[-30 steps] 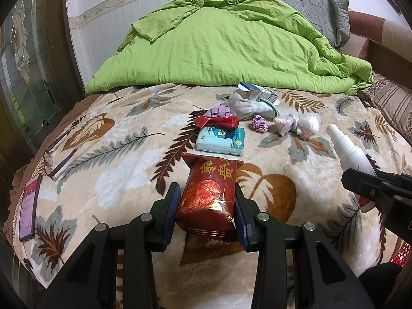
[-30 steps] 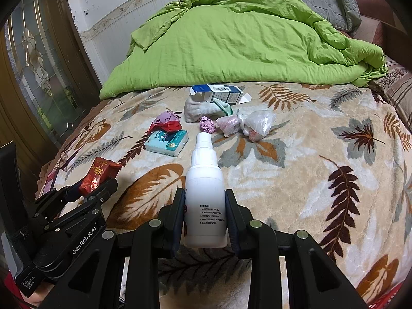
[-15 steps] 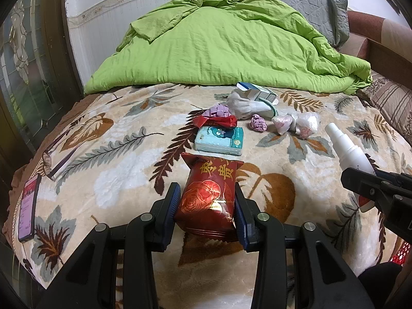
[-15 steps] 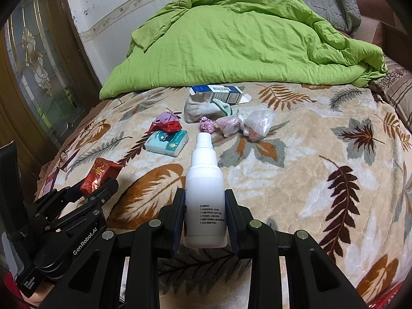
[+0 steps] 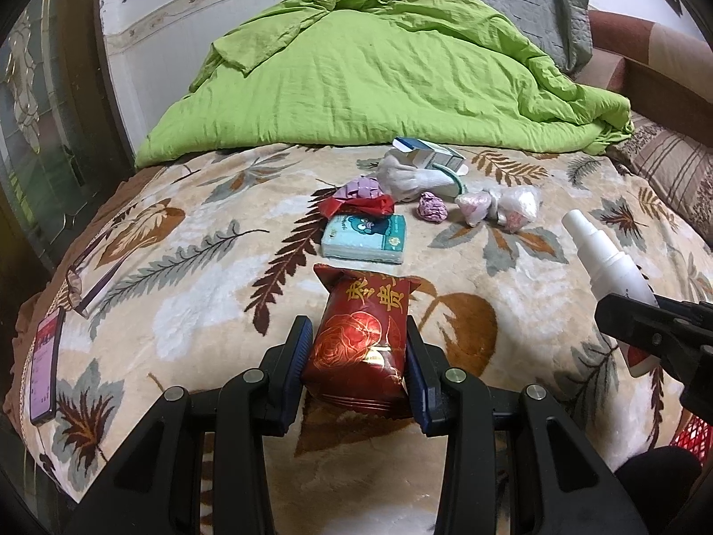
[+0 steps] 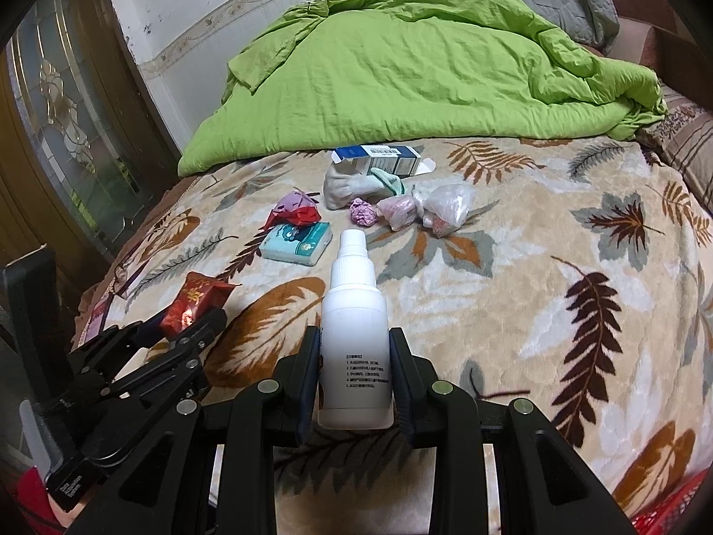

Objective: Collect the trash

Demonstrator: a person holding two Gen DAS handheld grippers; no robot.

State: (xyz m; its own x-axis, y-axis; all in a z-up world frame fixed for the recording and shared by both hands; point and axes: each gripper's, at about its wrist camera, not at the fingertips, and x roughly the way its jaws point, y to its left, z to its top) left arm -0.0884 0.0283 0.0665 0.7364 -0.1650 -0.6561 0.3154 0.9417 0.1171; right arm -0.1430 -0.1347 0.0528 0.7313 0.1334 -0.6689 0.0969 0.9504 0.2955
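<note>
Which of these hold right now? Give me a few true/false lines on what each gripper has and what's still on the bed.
1. The left gripper is clamped on a red snack packet. True.
2. The right gripper is empty. False: it is shut on a white spray bottle.
3. The tissue pack sits beyond the packet, on the leaf-print blanket. True.
4. The small blue-and-white box lies on the green quilt. False: it lies on the blanket, in front of the quilt.
5. A phone lies near the blanket's left edge. True.
</note>
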